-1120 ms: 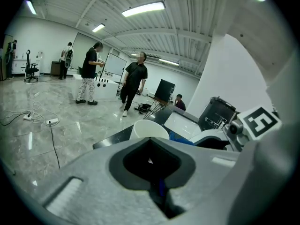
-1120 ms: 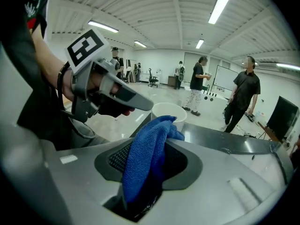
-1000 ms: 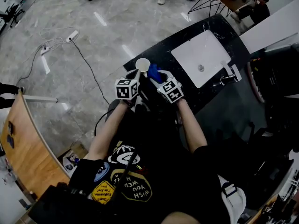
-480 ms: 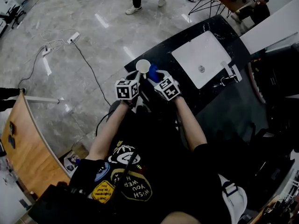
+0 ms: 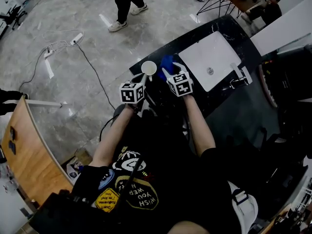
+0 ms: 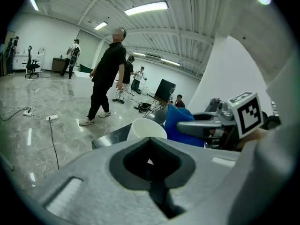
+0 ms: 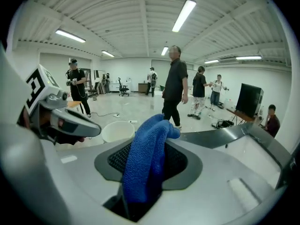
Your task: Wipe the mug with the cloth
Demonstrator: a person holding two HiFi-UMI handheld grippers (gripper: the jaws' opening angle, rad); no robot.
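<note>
- From the head view, the left gripper (image 5: pixel 143 79) covers the near side of the white mug (image 5: pixel 148 68). I cannot see the handle or the exact spot where the jaws bite.
- In the left gripper view, its jaws are drawn together on the mug. Only a white sliver shows in the hollow between them, and the rim rises just behind.
- The mug's base is cut off in every view. The mug hangs at the corner of the dark counter (image 5: pixel 181 43), and I cannot tell whether it rests there.
- The right gripper (image 5: pixel 171 72) pinches the blue cloth (image 5: pixel 167 62), which spills up and over its jaw tips.
- The cloth sits just right of the mug. I cannot make out whether they touch.
- Both of my operator's forearms reach forward side by side, with the grippers tilted downward over the counter's corner.
- A person in black (image 5: pixel 123 1) walks the floor beyond, cut off by the frame edge.
</note>
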